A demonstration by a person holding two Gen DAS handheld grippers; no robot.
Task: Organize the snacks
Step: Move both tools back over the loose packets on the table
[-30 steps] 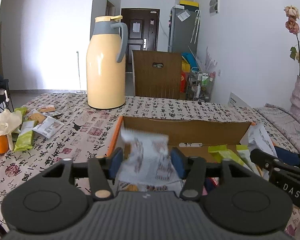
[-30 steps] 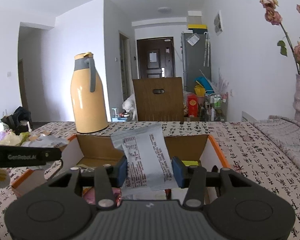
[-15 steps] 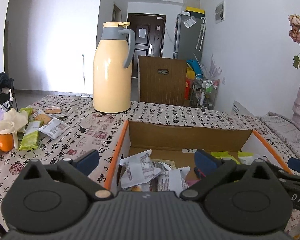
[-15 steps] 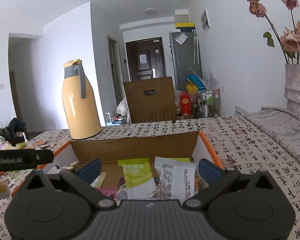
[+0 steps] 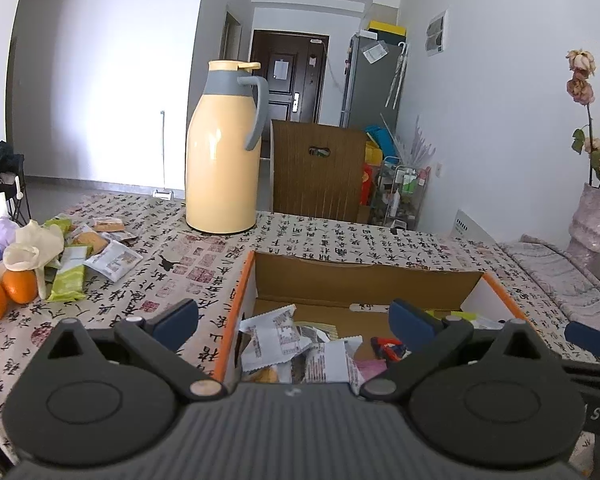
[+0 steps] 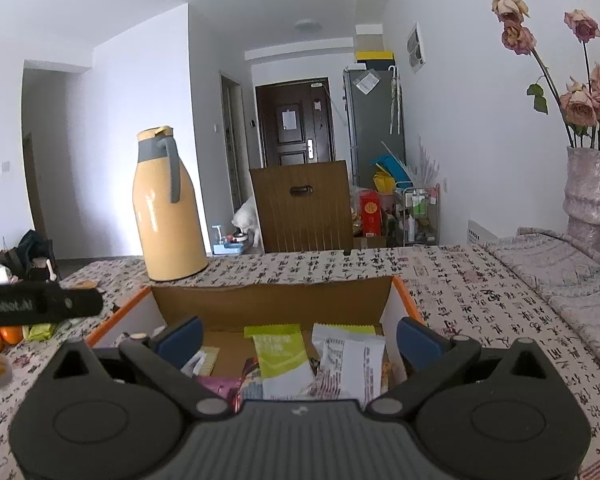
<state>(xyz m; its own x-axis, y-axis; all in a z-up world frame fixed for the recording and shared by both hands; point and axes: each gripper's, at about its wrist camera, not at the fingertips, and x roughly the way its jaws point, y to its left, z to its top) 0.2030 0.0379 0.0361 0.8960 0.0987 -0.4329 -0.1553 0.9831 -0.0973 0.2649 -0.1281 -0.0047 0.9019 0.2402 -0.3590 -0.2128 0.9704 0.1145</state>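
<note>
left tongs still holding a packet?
No. The left tongs are wide open and empty above the box; packets lie inside.

- The left matte black plastic two-finger gripper (image 5: 294, 322) has a ribbed dark grey centre housing, flanked by two rounded black lobes with faint circular recesses.
- Its fingers end in dark blue pads (image 5: 177, 322); silver pivot pins sit at the linkage joints.
- The right matte black plastic two-finger gripper (image 6: 299, 336) looks the same: ribbed housing, blue pads (image 6: 417, 340), silver pins.
- White lettering marks a black side bar of each gripper.
</note>
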